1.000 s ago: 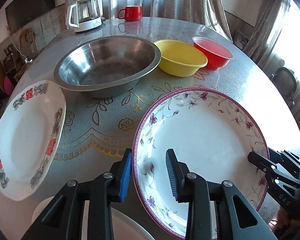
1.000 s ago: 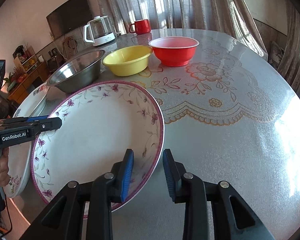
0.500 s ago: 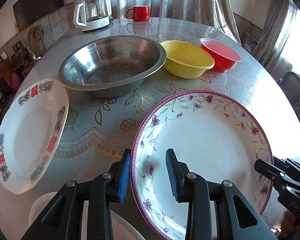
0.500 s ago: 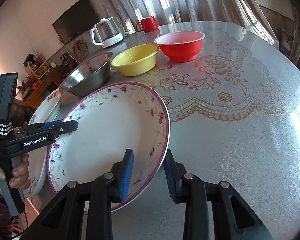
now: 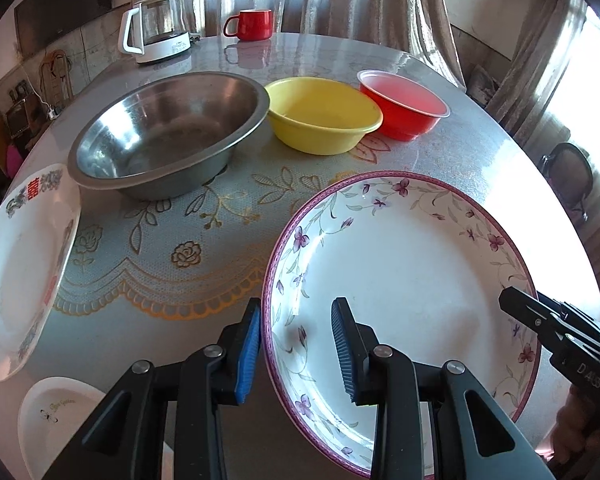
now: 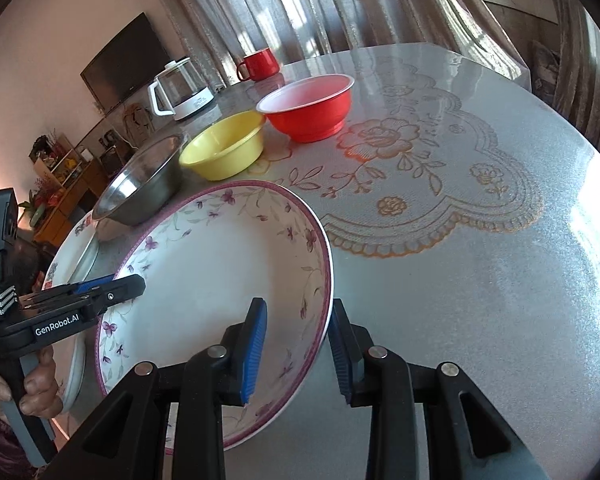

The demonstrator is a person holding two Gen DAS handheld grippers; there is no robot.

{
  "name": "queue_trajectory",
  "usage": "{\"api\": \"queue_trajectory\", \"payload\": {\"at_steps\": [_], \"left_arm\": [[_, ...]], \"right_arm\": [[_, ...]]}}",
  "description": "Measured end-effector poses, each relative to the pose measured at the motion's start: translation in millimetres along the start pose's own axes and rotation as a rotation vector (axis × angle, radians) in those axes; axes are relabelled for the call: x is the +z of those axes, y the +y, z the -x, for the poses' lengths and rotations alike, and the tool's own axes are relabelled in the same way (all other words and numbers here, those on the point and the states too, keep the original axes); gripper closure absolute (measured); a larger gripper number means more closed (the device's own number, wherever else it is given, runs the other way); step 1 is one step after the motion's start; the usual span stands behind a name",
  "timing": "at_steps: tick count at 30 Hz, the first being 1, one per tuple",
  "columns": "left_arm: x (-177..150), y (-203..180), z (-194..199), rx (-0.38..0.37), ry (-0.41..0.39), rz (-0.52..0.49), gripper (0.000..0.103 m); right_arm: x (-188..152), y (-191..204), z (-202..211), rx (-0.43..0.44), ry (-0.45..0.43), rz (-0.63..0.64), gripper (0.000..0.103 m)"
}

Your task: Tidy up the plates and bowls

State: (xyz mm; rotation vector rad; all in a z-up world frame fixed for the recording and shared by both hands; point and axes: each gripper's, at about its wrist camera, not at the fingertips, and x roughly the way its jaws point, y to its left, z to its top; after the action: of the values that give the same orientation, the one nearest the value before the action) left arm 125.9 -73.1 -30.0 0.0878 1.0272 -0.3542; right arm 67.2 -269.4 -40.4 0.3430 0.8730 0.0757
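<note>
My left gripper [image 5: 296, 344] and right gripper [image 6: 296, 344] each clamp opposite rims of the large white purple-flowered plate [image 5: 400, 280], raised above the table [image 5: 220, 260]; I should keep it level.

Both tools are black plastic, with angular fingers that have triangular cut-outs and round silver screw heads at the joints. The left gripper [image 5: 296, 354] has ribbed blue pads [image 5: 249, 354] on the inner faces of its fingers. The right gripper [image 6: 296, 354] has matching ribbed blue pads [image 6: 254, 350]. Seen from the right side, the left tool shows white lettering "GenRobot.AI", a black-and-white striped band near its body and a grey handle under the hand [image 6: 28, 386]. The right tool's side shows faint embossed letters.
</note>
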Motion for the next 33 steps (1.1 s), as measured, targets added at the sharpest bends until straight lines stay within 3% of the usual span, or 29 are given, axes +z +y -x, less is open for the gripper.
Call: {"api": "queue_trajectory", "payload": {"at_steps": [5,8,14,33], "left_arm": [[6,-14,-2,-0.022,-0.006,0.001,0.069],[4,-20,-3,0.004,-0.021,-0.023,0.069],[-3,-20,3,0.019,-0.042,-0.045,0.068],[-30,27,63,0.092,-0.185,0.074,0.063]], "right_arm": [[7,-14,-4,-0.057,-0.003,-0.038,0.072],[9,-19,-5,-0.092,-0.010,-0.038,0.072],[8,-8,-7,-0.157,-0.005,0.023,0.069],[13,29,14,-0.302,-0.092,0.141,0.061]]}}
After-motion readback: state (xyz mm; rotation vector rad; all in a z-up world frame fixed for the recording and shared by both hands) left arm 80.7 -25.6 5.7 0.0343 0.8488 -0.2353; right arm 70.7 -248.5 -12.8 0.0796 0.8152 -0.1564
